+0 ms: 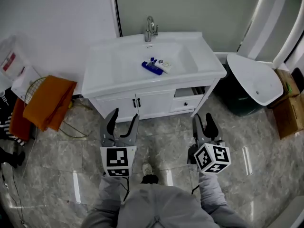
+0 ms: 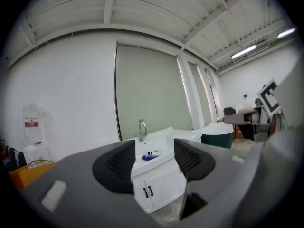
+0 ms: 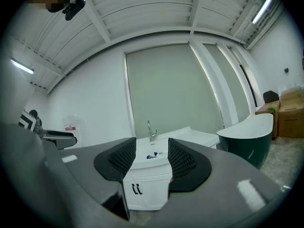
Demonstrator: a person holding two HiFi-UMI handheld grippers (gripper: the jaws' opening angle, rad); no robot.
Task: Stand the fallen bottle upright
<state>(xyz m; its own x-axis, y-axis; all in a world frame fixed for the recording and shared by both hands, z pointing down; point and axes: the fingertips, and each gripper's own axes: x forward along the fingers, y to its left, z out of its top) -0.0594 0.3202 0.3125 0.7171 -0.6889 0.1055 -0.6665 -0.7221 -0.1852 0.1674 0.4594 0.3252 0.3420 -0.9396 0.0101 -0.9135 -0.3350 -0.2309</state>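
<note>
Bottle (image 1: 152, 68) lies in the basin (image 1: 186, 56), well apart from left claw (image 1: 124, 115) and right claw (image 1: 203, 118) (both gaping, empty). Probably light, slick plastic that rolls; pinch across its middle.

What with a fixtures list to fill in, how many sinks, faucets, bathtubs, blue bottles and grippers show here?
sink: 1
faucet: 1
bathtub: 1
blue bottle: 1
grippers: 2, the left gripper and the right gripper
Total: 6
</note>
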